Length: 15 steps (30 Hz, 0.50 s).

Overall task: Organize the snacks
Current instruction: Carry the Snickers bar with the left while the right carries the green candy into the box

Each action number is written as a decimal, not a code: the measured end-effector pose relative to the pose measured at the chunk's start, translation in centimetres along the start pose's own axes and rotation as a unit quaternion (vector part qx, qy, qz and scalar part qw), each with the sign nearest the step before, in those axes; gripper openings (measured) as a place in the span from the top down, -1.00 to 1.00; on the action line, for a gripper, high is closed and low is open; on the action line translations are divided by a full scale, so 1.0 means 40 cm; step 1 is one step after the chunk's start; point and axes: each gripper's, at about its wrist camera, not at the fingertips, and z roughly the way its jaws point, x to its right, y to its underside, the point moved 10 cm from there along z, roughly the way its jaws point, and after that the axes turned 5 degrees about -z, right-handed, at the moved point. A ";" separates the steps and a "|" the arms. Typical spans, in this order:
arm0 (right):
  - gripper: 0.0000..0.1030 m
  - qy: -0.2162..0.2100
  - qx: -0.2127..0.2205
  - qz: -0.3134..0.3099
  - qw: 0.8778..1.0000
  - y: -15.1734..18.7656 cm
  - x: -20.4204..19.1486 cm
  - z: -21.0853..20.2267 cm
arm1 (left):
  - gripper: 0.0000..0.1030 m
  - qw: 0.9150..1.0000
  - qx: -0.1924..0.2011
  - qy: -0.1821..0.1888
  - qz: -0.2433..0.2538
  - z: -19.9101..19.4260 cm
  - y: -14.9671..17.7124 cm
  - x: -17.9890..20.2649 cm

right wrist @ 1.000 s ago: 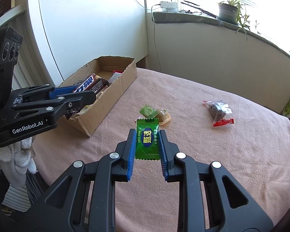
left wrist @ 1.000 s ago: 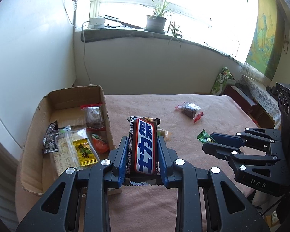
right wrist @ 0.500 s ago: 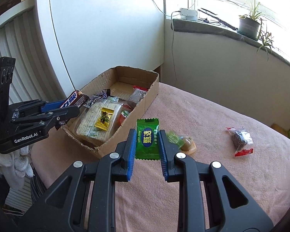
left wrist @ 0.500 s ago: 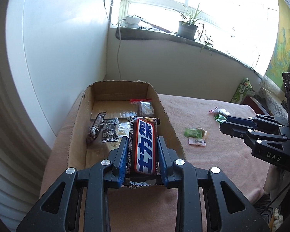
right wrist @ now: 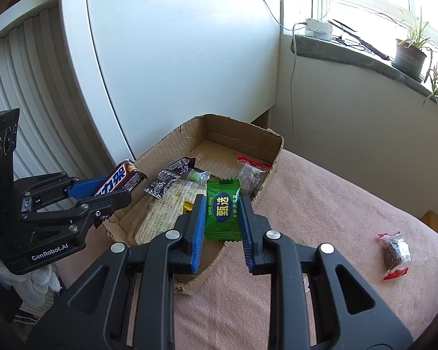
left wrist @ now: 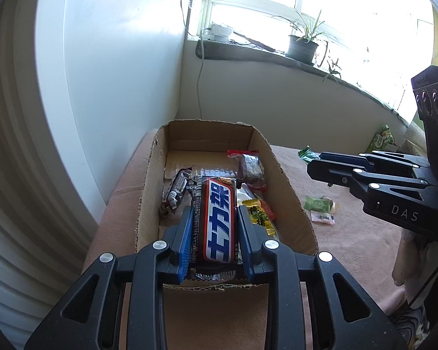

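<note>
My left gripper (left wrist: 215,218) is shut on a brown, red and blue chocolate bar (left wrist: 220,221) and holds it over the near end of the open cardboard box (left wrist: 289,192). It also shows in the right wrist view (right wrist: 111,188), at the box's left rim. My right gripper (right wrist: 222,204) is shut on a green candy packet (right wrist: 222,208) above the box's near right wall (right wrist: 265,183). The box holds several wrapped snacks: a black-and-white wrapper (left wrist: 175,191), a red-ended clear packet (left wrist: 249,167) and a yellow packet (left wrist: 258,214).
The box sits on a pink tablecloth (right wrist: 330,221). On the cloth lie a green candy (left wrist: 316,204), a small pink-and-white wrapper (left wrist: 322,218) and a red-ended dark packet (right wrist: 394,252). A white cabinet (right wrist: 175,58) stands behind the box; a windowsill with a potted plant (left wrist: 302,48) is beyond.
Both grippers have moved left toward the box with their snacks. The chocolate bar is now over the box's near end, and the green packet has come over the box's right wall.
</note>
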 end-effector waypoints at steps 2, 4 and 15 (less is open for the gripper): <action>0.54 -0.006 0.000 0.001 1.000 -0.015 -0.006 0.020 | 0.48 1.000 0.000 0.000 0.001 0.003 0.000 -0.002; 0.54 -0.010 -0.001 0.002 1.000 -0.031 -0.011 0.042 | 0.48 1.000 -0.001 -0.001 0.002 0.007 -0.001 -0.005; 0.54 -0.033 -0.017 -0.004 0.999 -0.070 -0.039 0.150 | 0.48 1.000 -0.007 -0.005 0.003 0.026 0.000 -0.014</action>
